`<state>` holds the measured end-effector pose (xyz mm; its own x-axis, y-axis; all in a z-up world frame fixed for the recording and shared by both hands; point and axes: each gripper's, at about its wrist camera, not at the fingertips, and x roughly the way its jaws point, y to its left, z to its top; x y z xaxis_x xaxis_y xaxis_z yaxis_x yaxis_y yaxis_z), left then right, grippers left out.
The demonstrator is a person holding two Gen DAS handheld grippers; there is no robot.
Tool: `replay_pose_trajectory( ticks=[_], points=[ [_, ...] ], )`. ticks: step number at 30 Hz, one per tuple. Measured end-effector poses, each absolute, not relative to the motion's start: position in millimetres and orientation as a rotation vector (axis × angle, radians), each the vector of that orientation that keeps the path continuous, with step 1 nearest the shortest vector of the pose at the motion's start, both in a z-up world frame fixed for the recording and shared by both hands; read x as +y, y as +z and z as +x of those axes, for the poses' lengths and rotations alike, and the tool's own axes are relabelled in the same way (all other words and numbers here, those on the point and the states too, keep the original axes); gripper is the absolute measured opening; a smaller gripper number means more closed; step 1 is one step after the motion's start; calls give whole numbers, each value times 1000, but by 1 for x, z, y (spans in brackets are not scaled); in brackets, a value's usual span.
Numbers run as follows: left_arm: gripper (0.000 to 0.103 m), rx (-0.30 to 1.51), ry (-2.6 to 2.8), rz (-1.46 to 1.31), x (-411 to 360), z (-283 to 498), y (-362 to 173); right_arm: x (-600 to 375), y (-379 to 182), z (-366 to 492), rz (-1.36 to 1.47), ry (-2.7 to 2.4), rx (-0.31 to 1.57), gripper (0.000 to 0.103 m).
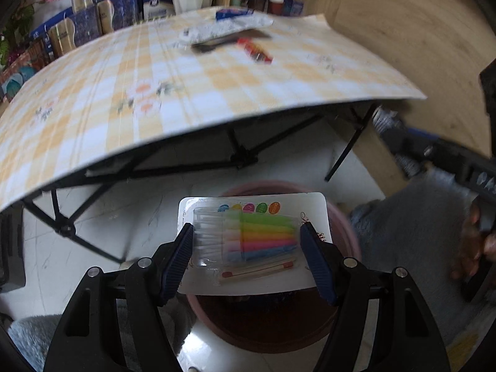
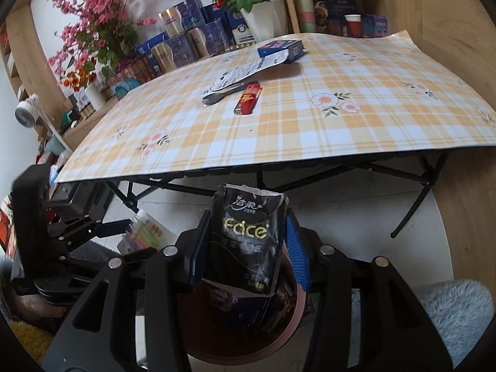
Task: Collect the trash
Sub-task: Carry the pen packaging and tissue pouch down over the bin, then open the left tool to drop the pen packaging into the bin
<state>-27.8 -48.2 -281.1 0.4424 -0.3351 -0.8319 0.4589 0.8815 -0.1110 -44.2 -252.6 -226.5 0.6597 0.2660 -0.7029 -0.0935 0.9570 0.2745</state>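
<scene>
My left gripper point(image 1: 248, 241) is shut on a blister pack of coloured candles and matches point(image 1: 252, 241), held over the pink round bin point(image 1: 347, 232) on the floor. My right gripper point(image 2: 248, 241) is shut on a black tissue packet point(image 2: 248, 241), held above the same bin point(image 2: 297, 303), which holds dark wrappers. The left gripper with its pack also shows in the right wrist view point(image 2: 136, 235), to the left. On the checked tablecloth point(image 2: 310, 124) lie a red lighter point(image 2: 248, 99), a grey spork point(image 2: 223, 93), a white wrapper point(image 2: 245, 71) and a blue box point(image 2: 280, 49).
The folding table has black crossed legs point(image 2: 412, 207) just behind the bin. Blue boxes, cans and flower pots point(image 2: 198, 31) line the shelf behind. A wooden wall point(image 2: 449, 15) stands on the right. Grey fluffy rug point(image 2: 452, 310) lies beside the bin.
</scene>
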Motion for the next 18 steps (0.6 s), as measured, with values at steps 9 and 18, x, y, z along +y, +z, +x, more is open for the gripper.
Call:
replay_pose_trajectory(
  ticks=[9,18],
  points=[
    [71,1022,-496,85,-42,-23,-286,-247,-235,-40,204,214,858,47],
    [89,874,-345,71,-24,-24,-262,-233,-243,-37,145,243,889,47]
  ],
)
